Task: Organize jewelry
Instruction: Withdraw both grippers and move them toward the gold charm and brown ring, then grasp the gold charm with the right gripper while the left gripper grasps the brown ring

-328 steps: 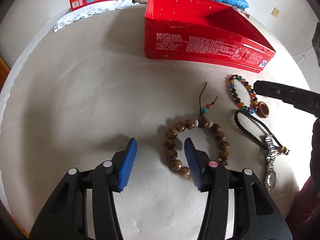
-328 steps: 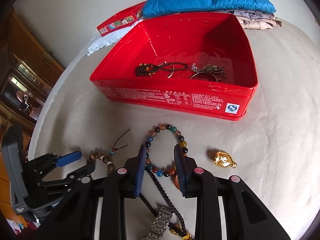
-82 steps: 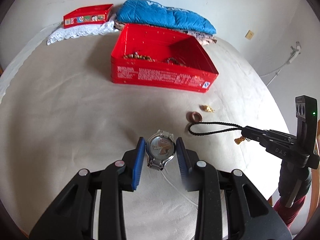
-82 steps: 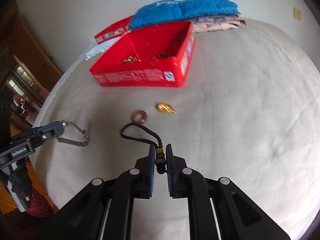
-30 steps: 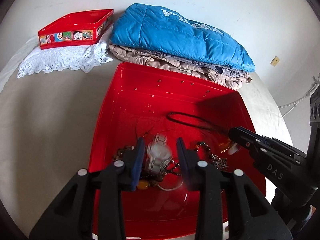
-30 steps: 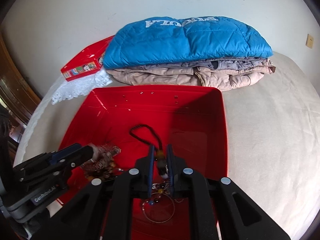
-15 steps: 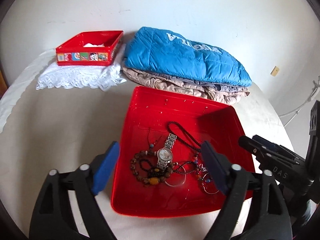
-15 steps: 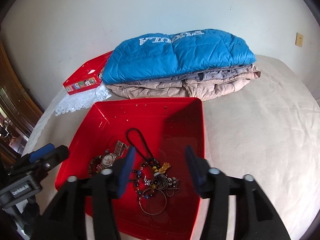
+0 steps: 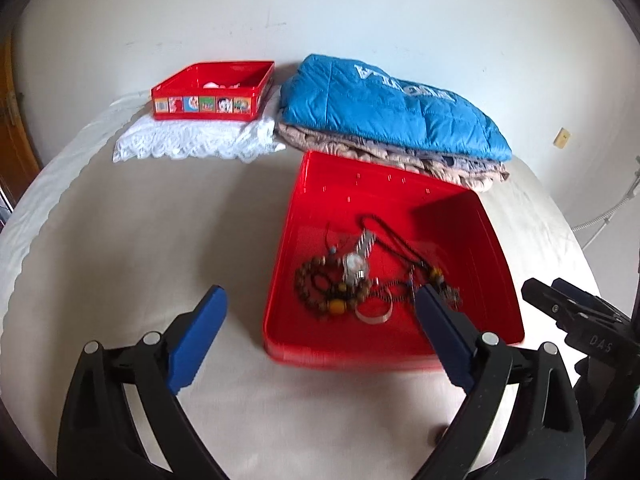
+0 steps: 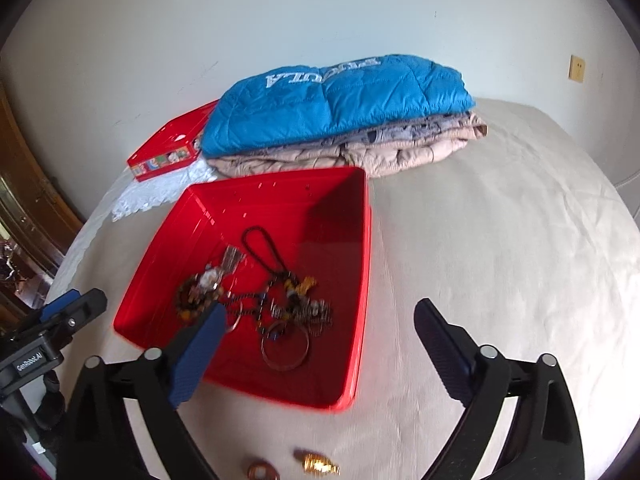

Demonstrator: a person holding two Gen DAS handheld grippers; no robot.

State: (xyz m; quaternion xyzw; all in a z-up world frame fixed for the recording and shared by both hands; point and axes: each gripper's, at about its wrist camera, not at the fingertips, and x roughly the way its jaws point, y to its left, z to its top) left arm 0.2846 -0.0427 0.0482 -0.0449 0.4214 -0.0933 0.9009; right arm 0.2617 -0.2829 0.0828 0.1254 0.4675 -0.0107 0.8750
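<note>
Blue-padded, the left gripper is spreading its jaws with nothing gripped; the red tin is lying just ahead of its right finger, holding the watch, wooden beads and black cord (all tangled together). The right gripper is likewise opening empty, the tin beyond its left finger, a gold charm and brown ring lying below between its arms.

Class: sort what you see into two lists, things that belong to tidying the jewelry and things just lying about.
Job: red tin, watch, bead bracelet, black cord, gold charm, brown ring.

Lying about: blue jacket, small red box, lace cloth.
</note>
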